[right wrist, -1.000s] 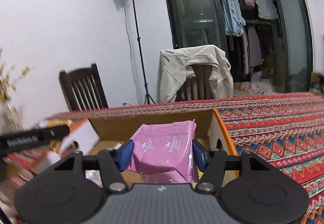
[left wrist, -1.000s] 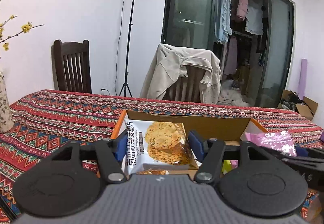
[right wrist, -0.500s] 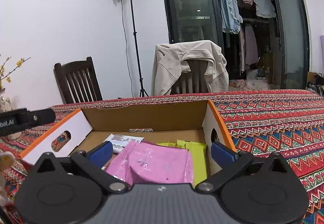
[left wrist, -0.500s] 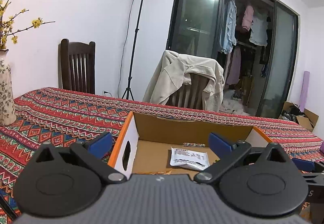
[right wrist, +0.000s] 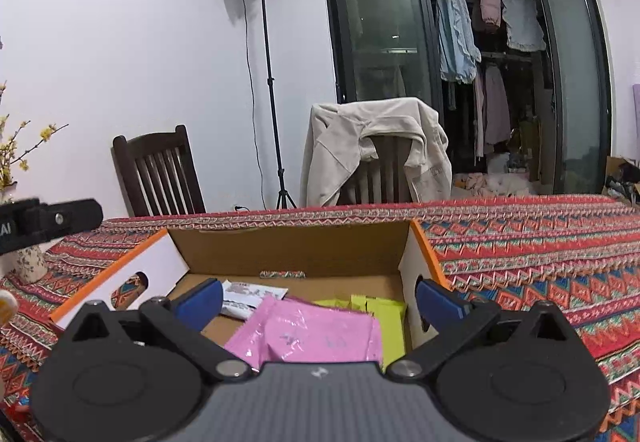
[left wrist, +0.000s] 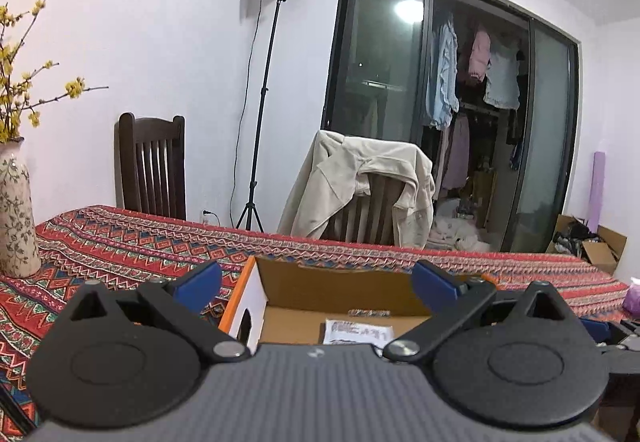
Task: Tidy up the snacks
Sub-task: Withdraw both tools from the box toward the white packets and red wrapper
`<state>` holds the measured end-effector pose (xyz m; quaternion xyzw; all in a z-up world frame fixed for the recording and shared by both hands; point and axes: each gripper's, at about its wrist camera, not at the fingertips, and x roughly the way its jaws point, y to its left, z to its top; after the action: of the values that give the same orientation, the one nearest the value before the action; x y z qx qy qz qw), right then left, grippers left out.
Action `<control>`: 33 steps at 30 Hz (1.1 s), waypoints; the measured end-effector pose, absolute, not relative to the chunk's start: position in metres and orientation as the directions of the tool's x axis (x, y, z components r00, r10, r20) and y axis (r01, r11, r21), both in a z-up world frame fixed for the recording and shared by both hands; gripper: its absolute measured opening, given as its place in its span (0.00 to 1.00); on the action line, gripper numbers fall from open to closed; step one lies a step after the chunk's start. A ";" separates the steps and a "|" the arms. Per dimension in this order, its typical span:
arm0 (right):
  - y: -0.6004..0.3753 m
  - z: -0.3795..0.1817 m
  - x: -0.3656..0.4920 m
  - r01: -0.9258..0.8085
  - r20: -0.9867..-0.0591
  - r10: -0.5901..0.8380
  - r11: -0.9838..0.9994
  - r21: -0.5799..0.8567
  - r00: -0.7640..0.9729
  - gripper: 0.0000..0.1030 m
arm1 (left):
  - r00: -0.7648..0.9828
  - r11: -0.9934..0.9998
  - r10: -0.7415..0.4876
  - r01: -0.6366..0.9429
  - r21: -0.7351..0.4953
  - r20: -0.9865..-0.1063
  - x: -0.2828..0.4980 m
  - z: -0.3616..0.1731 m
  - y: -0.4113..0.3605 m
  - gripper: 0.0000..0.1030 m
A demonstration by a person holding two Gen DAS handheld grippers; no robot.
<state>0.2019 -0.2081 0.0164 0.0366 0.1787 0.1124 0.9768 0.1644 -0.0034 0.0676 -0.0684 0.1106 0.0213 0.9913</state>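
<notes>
Both your left gripper (left wrist: 316,284) and right gripper (right wrist: 318,300) have just spread their jaws wide and empty over the cardboard box (right wrist: 288,250), where the pink snack packet (right wrist: 312,334) lies.

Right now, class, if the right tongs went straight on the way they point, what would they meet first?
Probably the pink foil snack packet lying in the open cardboard box, just ahead between the open right tongs; depth is hard to judge.

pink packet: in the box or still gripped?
In the box. The pink packet lies flat on the floor of the cardboard box, beside yellow packets; the right tool is open, blue pads clear of it.
</notes>
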 end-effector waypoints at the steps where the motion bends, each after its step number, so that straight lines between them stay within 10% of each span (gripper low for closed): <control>1: -0.208 0.020 0.199 -0.204 -0.339 0.229 0.973 0.109 0.912 1.00 | 0.975 0.989 0.025 -0.056 -0.135 -0.222 0.162 0.071 -0.004 1.00; 33: -0.238 -0.020 0.081 -0.292 -0.470 0.324 0.946 0.143 0.821 1.00 | 0.939 0.993 -0.014 -0.027 -0.114 -0.343 0.044 0.004 0.029 1.00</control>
<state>0.0810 -0.2378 -0.0201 0.0322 0.2522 0.1616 0.9535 0.0443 0.0294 0.0041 -0.0588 0.1740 0.0033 0.9830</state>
